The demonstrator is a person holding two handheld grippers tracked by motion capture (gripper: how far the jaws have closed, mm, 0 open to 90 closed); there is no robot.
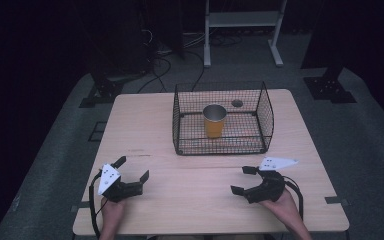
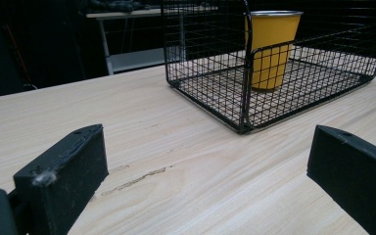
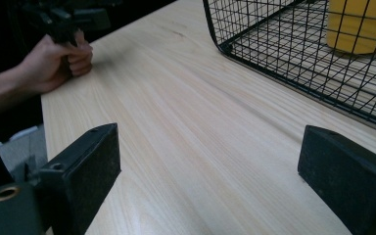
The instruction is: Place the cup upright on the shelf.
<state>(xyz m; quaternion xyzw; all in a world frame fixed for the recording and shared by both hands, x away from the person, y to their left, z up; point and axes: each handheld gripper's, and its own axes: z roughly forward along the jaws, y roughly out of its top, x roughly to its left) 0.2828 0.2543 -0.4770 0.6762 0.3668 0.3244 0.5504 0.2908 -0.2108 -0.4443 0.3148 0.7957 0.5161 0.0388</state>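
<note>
Pale wood grain runs across the rectangular surface (image 1: 190, 195), and both tools sit low at its near edge. On the left, the black left tool (image 1: 131, 170) with its white three-cornered plate rests in the person's left hand (image 1: 112, 206), jaws spread wide with nothing between them; the left gripper view confirms it, bare wood between the two black jaws. Over on the right, the black right tool (image 1: 244, 179) is held by the right hand (image 1: 282, 202), jaws likewise wide apart and empty, pointing in toward the middle of the surface.

Farther back stands the black wire-mesh basket (image 1: 223, 146), open-topped, set on the far half of the surface and well apart from both tools. Inside it, upright near the middle, is the yellow cup with a metal-coloured rim (image 1: 214, 121). A small dark round spot (image 1: 237, 103) shows behind the cup through the mesh, possibly a hole in the surface, though the dim picture leaves that unclear.

Beyond the surface, a white metal frame (image 1: 242, 20) stands on the grey floor among dark cables (image 1: 162, 65).
</note>
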